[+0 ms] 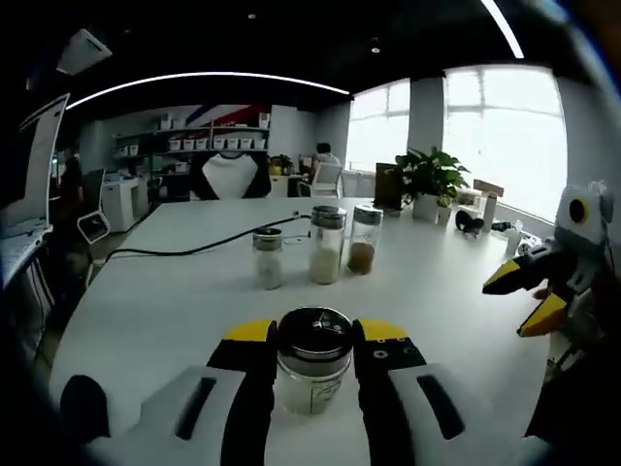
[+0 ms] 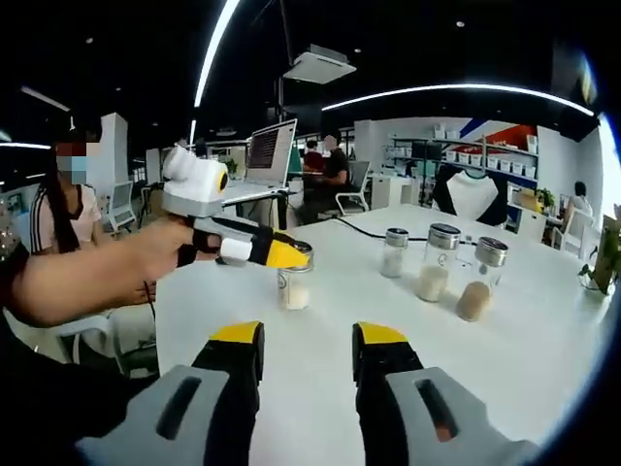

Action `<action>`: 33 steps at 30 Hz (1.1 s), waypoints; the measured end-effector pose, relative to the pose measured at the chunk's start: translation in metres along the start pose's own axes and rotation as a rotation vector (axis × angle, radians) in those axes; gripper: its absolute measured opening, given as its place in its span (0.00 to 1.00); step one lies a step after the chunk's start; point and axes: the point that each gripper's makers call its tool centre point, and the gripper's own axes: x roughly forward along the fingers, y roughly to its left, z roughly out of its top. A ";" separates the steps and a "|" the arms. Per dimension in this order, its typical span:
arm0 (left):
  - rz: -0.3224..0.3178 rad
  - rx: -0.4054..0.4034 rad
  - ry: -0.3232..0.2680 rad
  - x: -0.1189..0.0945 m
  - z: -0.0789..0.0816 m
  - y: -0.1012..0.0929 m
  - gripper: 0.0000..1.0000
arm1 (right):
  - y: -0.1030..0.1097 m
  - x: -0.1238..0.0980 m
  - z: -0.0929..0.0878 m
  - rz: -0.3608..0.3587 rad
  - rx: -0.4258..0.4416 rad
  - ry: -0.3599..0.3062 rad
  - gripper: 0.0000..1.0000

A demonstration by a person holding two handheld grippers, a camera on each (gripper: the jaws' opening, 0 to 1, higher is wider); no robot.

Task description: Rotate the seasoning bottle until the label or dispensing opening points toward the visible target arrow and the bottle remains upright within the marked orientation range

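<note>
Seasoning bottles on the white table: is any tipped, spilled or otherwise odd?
Nothing stands out. The gripped seasoning bottle stands upright between the left gripper jaws, lid on. The three other shaker bottles stand upright in a row, no spill on the white table.

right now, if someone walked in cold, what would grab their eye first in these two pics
First, the seasoning bottle clamped between the left gripper's yellow-tipped jaws, upright on the white table. Beyond it three more shaker jars stand in a row mid-table, with white, pale and brown contents. The right gripper hangs open and empty over the table.
</note>
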 end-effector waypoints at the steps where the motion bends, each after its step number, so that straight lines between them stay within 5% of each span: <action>1: 0.005 0.003 0.007 0.001 -0.002 0.002 0.32 | 0.001 0.000 0.001 0.004 0.004 -0.005 0.33; 21: 0.002 -0.039 0.023 0.000 -0.005 0.011 0.33 | 0.005 0.001 -0.004 0.020 0.028 -0.004 0.32; 29: 0.019 -0.057 -0.010 -0.009 0.005 0.011 0.40 | 0.001 -0.002 -0.005 0.007 0.037 -0.004 0.32; 33: 0.033 -0.083 -0.083 -0.020 0.020 0.007 0.40 | -0.001 0.001 -0.007 -0.002 0.042 -0.007 0.32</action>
